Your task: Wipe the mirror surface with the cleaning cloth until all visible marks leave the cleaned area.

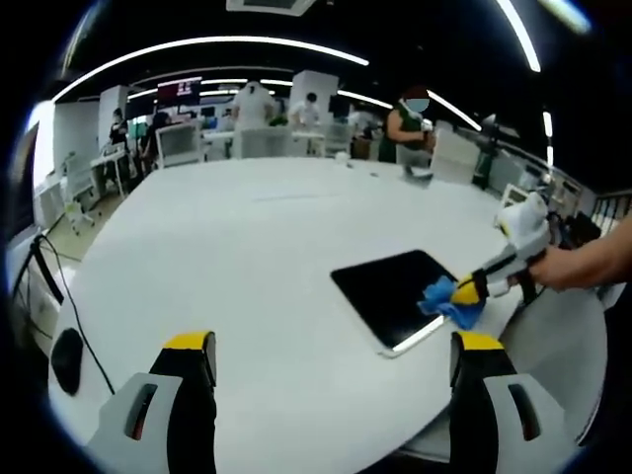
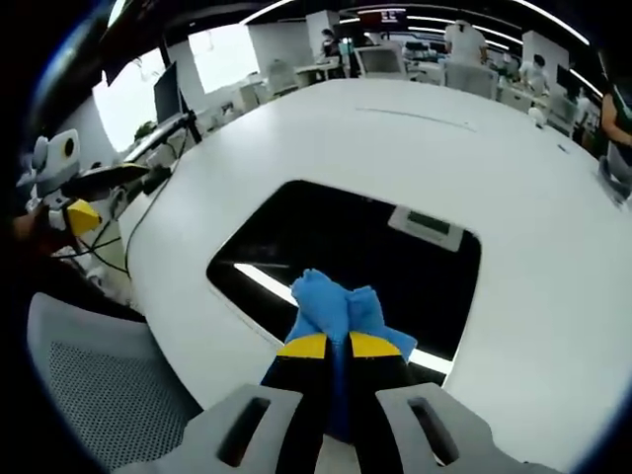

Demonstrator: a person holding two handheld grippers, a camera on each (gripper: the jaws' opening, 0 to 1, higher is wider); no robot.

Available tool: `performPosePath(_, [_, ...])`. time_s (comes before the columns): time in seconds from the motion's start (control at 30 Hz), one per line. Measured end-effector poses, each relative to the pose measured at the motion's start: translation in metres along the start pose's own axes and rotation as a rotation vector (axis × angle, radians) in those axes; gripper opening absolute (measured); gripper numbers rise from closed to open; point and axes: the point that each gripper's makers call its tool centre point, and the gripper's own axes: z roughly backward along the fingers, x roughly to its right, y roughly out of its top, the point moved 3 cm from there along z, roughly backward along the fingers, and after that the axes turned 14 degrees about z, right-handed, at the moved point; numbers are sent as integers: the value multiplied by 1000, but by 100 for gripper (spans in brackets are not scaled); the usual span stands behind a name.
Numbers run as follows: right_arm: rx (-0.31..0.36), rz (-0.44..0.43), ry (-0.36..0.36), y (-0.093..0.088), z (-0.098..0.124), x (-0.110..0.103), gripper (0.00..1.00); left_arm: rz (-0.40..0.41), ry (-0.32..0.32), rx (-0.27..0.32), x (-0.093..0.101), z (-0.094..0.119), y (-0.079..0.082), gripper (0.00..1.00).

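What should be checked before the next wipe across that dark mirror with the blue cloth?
1. Blue cleaning cloth clamped in right gripper: ok.
2. Cloth touching the dark rectangular mirror: ok, at its near edge.
3. Mirror lying flat on the white round table: ok.
4. Left gripper open and off the mirror: ok.
5. Marks left on the glass: cannot tell; reflections only.
6. Mirror and cloth both in view: ok.

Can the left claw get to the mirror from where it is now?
Probably yes. The left claw hangs open over bare table, and nothing lies between it and the mirror. Only the right claw with the blue cloth sits at the far corner.
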Motion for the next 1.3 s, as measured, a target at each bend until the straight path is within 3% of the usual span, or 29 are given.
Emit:
performPosePath(0.1, [3, -35, 13, -2, 2, -2, 0, 0, -12, 2, 3, 1, 0, 99])
performPosePath(0.57, [-5, -34, 28, -8, 9, -12, 0, 58, -27, 53, 10, 0, 4, 99])
performPosePath(1.3, [-11, -3, 53, -8, 9, -14, 1, 47, -15, 39, 10, 0, 3, 99])
